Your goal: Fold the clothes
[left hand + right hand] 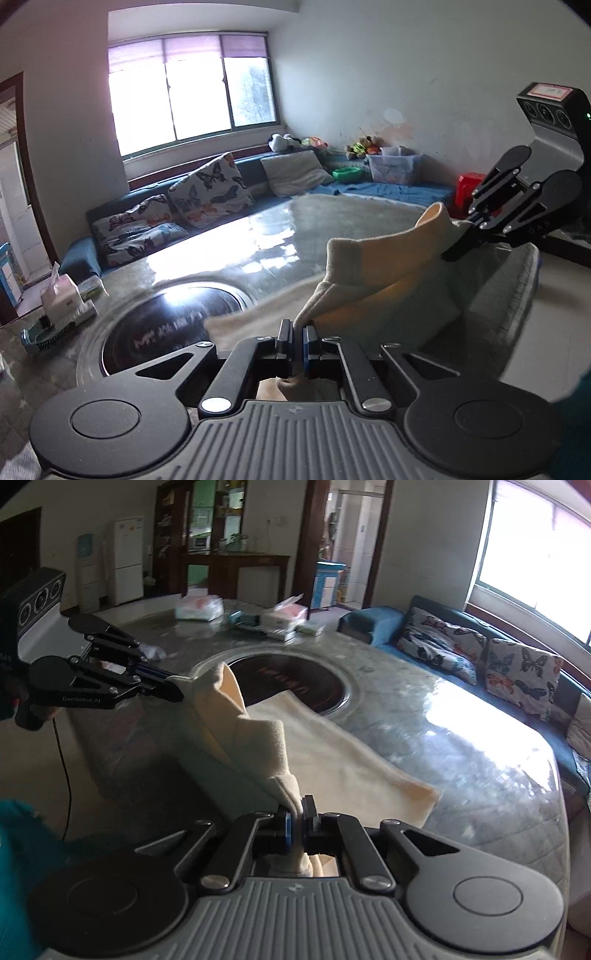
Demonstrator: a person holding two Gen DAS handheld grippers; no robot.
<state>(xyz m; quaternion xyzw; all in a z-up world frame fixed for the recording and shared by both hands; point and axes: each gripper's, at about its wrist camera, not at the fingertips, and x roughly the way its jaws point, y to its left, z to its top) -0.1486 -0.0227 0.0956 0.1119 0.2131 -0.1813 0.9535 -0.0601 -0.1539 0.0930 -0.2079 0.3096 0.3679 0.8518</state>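
A cream fleece garment (332, 760) lies partly on the glossy marble table (461, 746), its near edge lifted off the surface. My left gripper (298, 338) is shut on one corner of that edge. My right gripper (297, 819) is shut on the other corner. The lifted edge (380, 254) hangs stretched between the two grippers. The right gripper shows in the left wrist view (456, 247) and the left gripper in the right wrist view (179, 688). The rest of the garment drapes down onto the table beside the round black cooktop inset (291, 686).
The cooktop inset (170, 328) sits in the table's middle. Tissue packs and bags (284, 618) lie at the table's far side. A blue sofa with butterfly cushions (207, 192) runs under the window. A red stool (471, 192) stands by the table's end.
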